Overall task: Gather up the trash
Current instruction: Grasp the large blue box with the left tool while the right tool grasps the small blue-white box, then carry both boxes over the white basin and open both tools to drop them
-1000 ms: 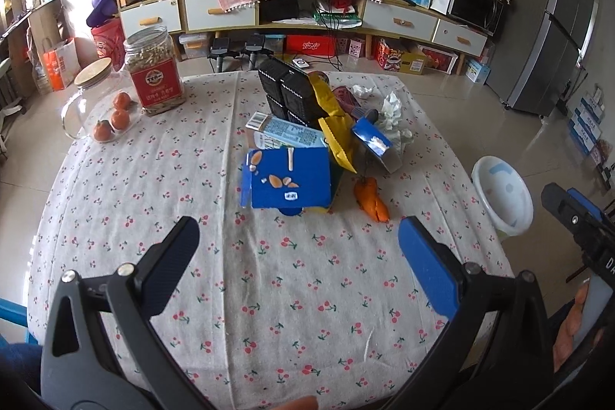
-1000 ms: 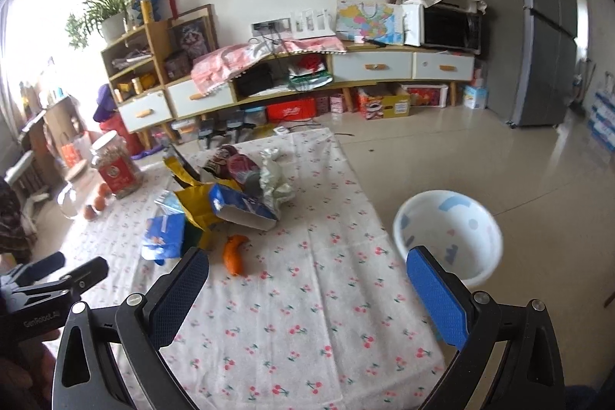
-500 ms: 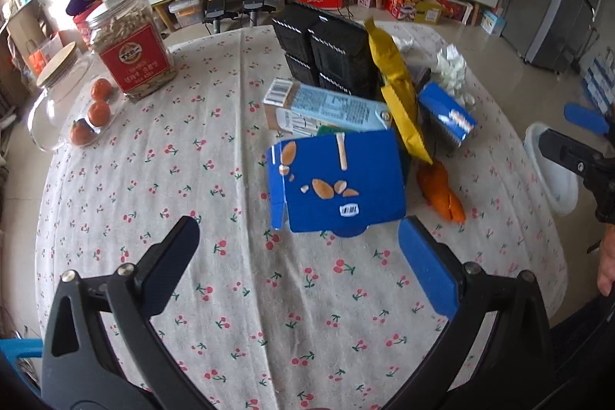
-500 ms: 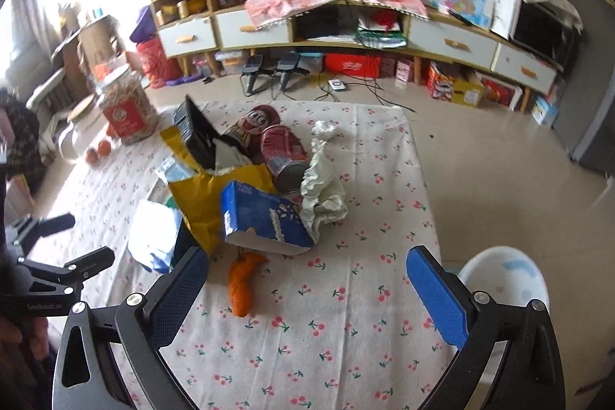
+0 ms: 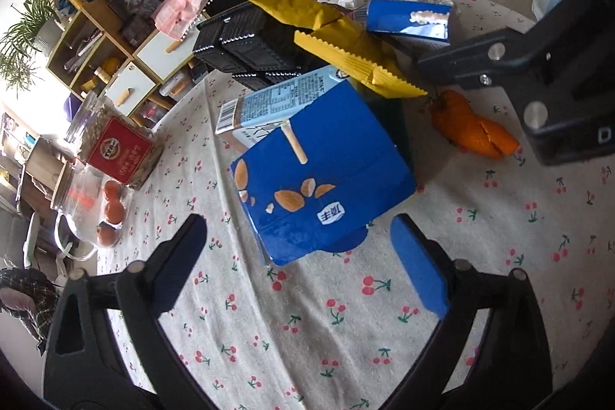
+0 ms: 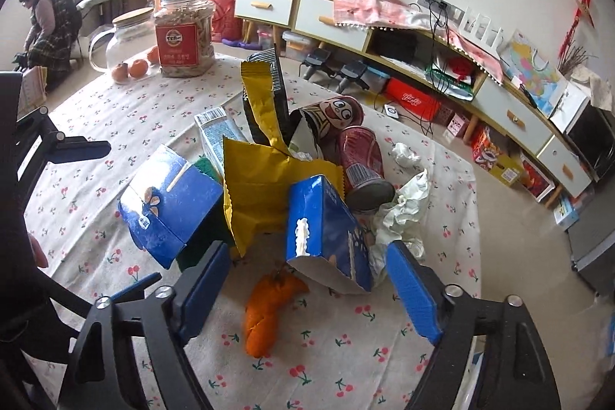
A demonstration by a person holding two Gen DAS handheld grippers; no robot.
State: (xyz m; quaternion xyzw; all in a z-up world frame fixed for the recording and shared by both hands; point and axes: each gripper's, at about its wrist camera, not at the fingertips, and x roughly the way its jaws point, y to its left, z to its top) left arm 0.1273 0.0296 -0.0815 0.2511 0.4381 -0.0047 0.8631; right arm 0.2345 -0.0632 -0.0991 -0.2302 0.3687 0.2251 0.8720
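Both claws have dropped close over the trash pile on the bench and have just been closing, yet both remain wide and empty. Left claw frames the almond box at 12 o'clock; right claw straddles the blue carton and peel. Grasps look imminent.

I count two blue cartons: one with almonds printed on it, one torn open. One pale blue carton lies behind the first. One yellow wrapper is draped over the pile, and one black crate stands at the back. Two cans: a red one and one with a cartoon face. Two wads of tissue. One orange peel. Off to the side, one red-label jar, one glass jug and three tangerines. One tablecloth lies under it all.
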